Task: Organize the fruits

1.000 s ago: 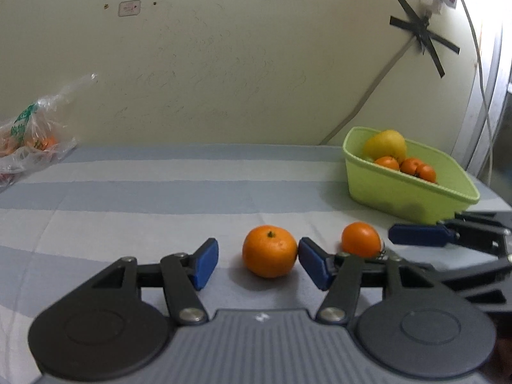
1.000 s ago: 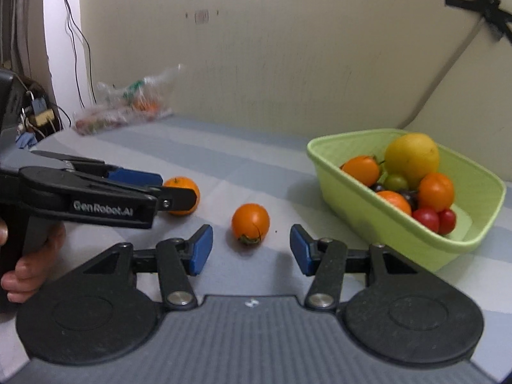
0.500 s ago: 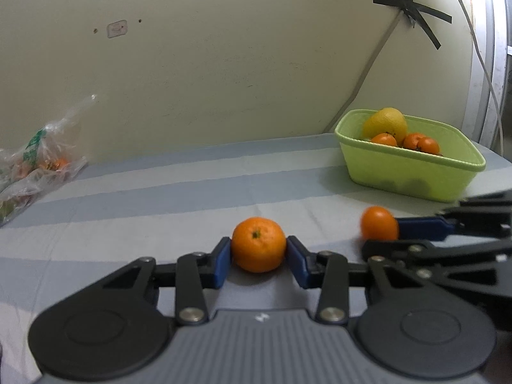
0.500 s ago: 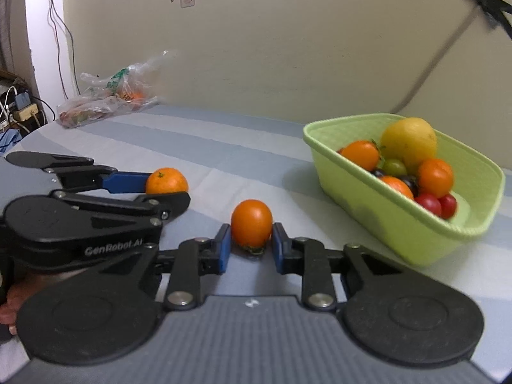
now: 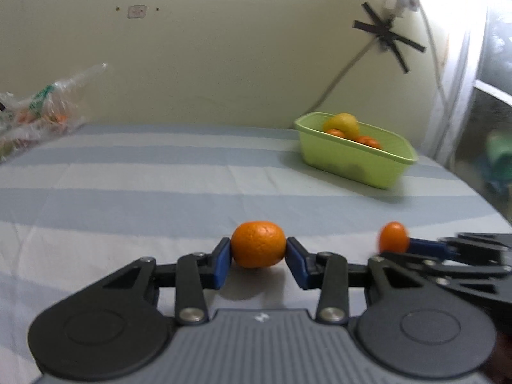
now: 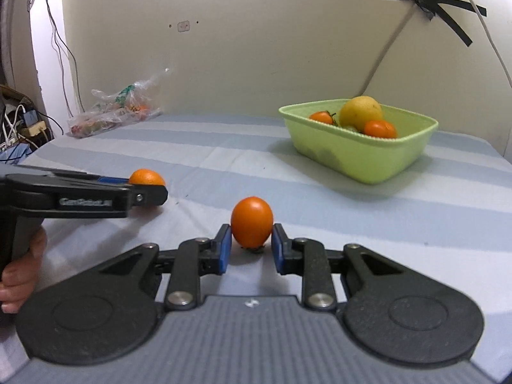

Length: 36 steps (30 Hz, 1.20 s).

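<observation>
My left gripper (image 5: 258,260) is shut on a round tangerine (image 5: 258,248) and holds it just above the striped cloth. My right gripper (image 6: 251,249) is shut on a smooth orange tomato (image 6: 251,226), stem end down. In the left wrist view the tomato (image 5: 393,237) shows at the right, in the right gripper's blue pads. In the right wrist view the tangerine (image 6: 146,178) shows at the left, behind the left gripper's fingers (image 6: 150,194). A light green basket (image 6: 361,153) at the back right holds a yellow fruit (image 6: 361,111) and several small orange fruits.
A clear plastic bag (image 6: 115,108) with produce lies at the back left against the wall. The bag also shows in the left wrist view (image 5: 38,108). A blue and white striped cloth (image 6: 224,160) covers the table. Cables hang at the far left.
Both grippers have closed on their fruits and lifted them slightly off the cloth. Both have drawn back, so the basket looks farther away.
</observation>
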Available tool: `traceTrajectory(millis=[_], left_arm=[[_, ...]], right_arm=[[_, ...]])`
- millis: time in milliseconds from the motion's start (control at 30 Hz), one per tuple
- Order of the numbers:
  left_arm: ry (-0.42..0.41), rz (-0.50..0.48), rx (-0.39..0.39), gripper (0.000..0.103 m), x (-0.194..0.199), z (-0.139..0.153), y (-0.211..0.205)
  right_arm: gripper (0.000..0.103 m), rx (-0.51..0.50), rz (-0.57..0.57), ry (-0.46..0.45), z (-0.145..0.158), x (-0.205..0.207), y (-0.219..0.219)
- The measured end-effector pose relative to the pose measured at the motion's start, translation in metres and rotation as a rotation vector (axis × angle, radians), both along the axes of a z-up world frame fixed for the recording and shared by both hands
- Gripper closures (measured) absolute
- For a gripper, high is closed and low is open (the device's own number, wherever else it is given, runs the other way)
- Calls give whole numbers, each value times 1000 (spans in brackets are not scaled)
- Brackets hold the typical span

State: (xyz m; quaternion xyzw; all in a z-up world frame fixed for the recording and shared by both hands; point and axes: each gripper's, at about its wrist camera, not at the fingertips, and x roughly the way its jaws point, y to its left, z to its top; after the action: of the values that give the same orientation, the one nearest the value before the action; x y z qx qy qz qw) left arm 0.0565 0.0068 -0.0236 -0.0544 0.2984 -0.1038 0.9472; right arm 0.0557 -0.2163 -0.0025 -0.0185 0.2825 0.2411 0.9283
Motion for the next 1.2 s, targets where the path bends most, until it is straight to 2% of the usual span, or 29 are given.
traceTrajectory(millis=[267,467,1200], left_arm=[[-15,1,94,57,-3,-4,-16],[-10,16,103,51,-5,-5,-16],[-9,23,124,47,-4,-6,-16]], right_arm=[[72,0,3,15,-3,1,3],[64,-8,18,9,-4,-3,6],[61,-10,18,7,-4,-4,7]])
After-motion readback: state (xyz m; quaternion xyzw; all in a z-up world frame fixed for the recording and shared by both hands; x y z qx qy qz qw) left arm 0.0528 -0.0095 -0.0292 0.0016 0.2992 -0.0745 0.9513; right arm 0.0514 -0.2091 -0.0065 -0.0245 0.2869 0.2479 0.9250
